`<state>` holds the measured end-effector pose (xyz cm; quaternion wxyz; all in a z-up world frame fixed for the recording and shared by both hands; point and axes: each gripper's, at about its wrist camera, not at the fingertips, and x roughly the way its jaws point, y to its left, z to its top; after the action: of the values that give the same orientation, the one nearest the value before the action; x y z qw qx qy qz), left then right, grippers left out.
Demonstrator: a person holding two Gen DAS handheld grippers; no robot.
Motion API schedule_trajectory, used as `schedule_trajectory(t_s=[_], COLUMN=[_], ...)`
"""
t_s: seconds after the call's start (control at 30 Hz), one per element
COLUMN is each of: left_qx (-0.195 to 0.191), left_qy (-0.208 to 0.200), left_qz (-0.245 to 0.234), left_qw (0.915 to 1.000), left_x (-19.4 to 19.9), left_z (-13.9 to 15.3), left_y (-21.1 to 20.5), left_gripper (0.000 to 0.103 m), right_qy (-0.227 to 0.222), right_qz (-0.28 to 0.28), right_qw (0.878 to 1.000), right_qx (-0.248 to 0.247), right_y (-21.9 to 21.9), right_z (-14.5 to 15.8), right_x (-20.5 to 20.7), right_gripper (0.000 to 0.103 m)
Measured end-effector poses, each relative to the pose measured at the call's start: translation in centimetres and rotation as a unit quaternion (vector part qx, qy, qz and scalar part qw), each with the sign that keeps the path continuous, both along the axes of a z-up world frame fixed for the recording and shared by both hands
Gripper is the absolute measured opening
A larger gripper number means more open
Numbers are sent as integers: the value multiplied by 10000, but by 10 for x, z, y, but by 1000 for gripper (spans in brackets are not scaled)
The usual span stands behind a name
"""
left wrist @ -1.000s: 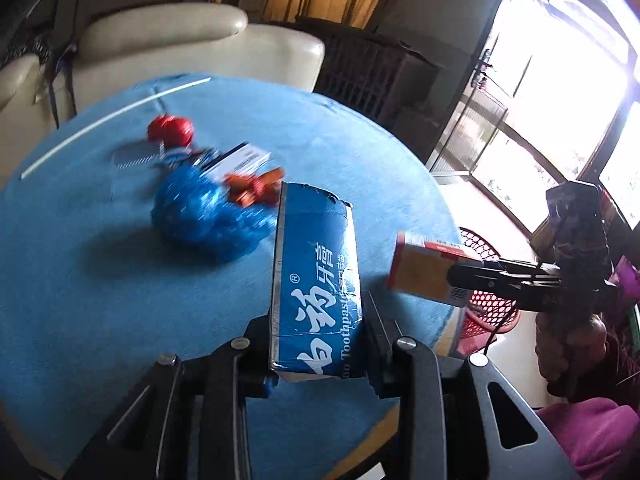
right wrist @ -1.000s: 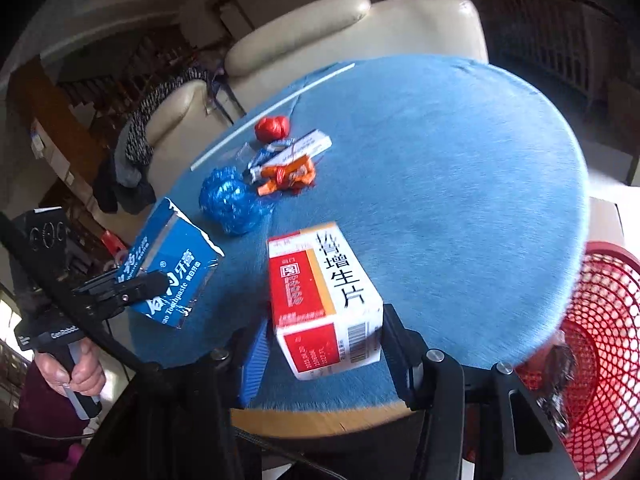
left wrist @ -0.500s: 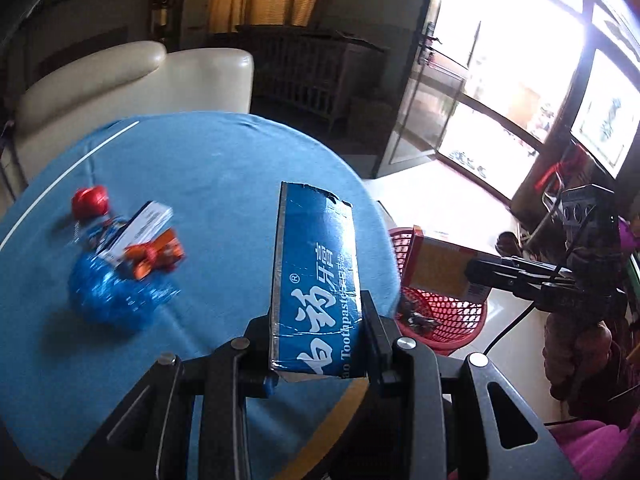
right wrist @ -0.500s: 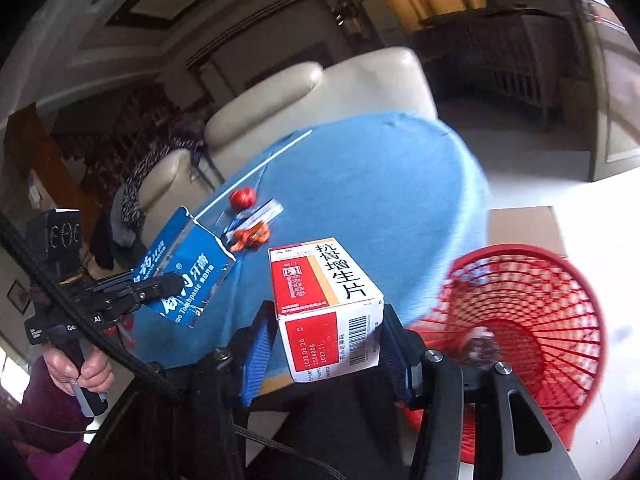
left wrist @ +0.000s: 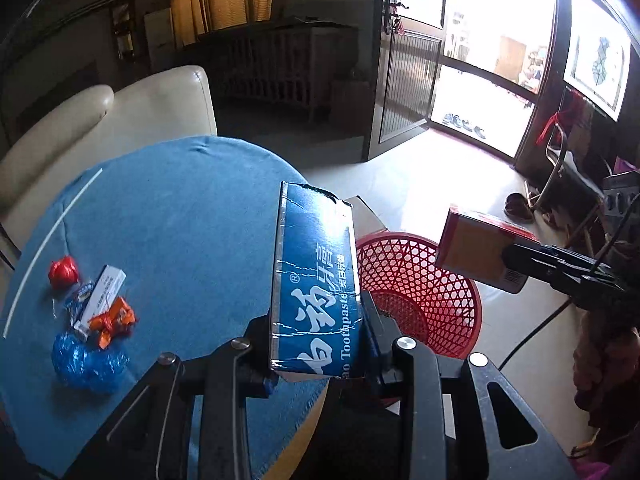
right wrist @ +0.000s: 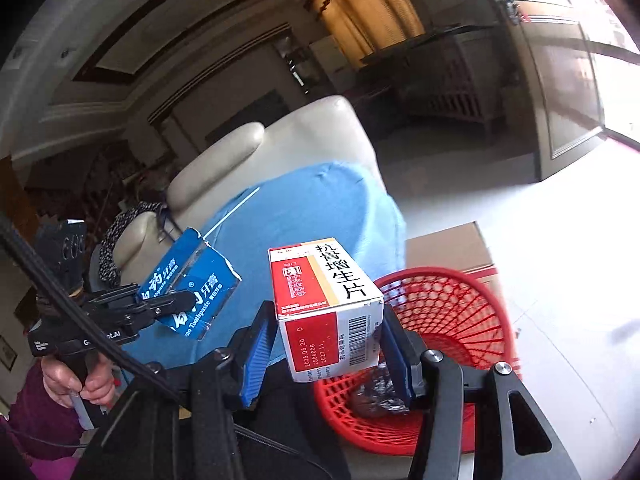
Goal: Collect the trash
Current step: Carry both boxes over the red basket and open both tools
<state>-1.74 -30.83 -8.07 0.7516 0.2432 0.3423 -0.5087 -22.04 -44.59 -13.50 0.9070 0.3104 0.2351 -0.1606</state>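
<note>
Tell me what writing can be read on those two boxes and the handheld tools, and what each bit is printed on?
"Toothpaste", beside large white Chinese characters ending "牙膏": blue box in the left gripper.
"抗骨增生片": top of the red and white box in the right gripper.
"2025.06.20", "250606", "2027.11.": that box's end, by a barcode.
Gripper lettering and the box's small print: too small to read.

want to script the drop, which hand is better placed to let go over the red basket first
Right, probably. Its tool holds the medicine box at the red basket rim; the left tool holds its toothpaste box over the table edge.
</note>
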Motion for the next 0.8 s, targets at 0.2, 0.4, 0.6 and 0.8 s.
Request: schedule_trajectory(t_s=[0.2,0.4,0.6,0.8], left_qx=[270,442,513,584], left_qy=[-479,-733,-876,-947], left_qz=[88,-22,-134,-216], left_qw=[9984,9963,9947,9936], left_x=[-15,-31,-44,-50], left_z=[-4,-14,-20,-28], left_y=[-26,-45,-63,-73], left_gripper=[35,35,36,38], right_qy=[49,142,151,179], right_qz=[-223,-381,-566,-759], right_qw=[9997,9991,9981,9964], right_qx=[-56,71,176,333], right_y=[-6,-12,-18,-25], right_z=[-3,-14,-22,-30], right_x=[-14,-21,-27,-31], right_gripper=[54,54,54,57])
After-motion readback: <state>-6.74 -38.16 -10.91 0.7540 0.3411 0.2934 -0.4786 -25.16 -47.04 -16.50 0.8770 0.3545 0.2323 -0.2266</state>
